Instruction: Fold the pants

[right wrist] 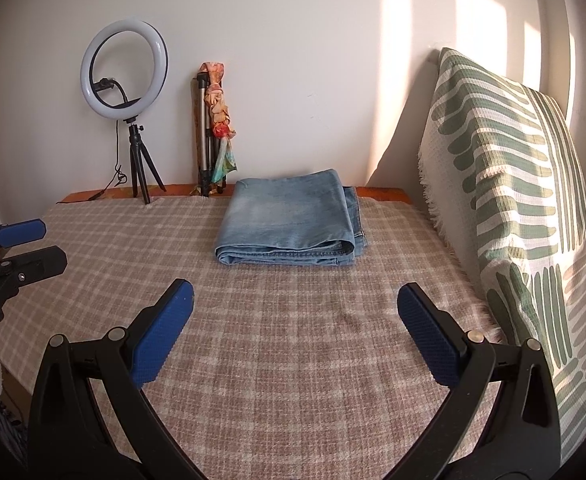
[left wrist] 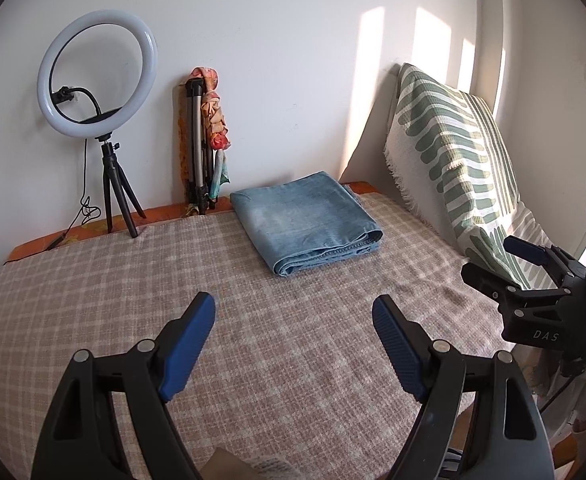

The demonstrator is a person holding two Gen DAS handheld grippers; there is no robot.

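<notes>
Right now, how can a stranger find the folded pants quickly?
Look at the checked bed cover. Near its far edge, toward the wall, lie the folded pants. They are the only blue denim there, a flat stack right of the tripod.

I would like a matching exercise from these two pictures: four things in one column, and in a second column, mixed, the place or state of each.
Things
1. jeans
2. ring light
3. leaf-patterned cushion
4. left gripper

Places or states
A. open, nothing between its fingers
B. leaning against the wall at the right edge of the bed
C. folded, lying flat on the checked blanket
D. standing on a small black tripod at the far left

Pairs: 1-C, 2-D, 3-B, 4-A
</notes>
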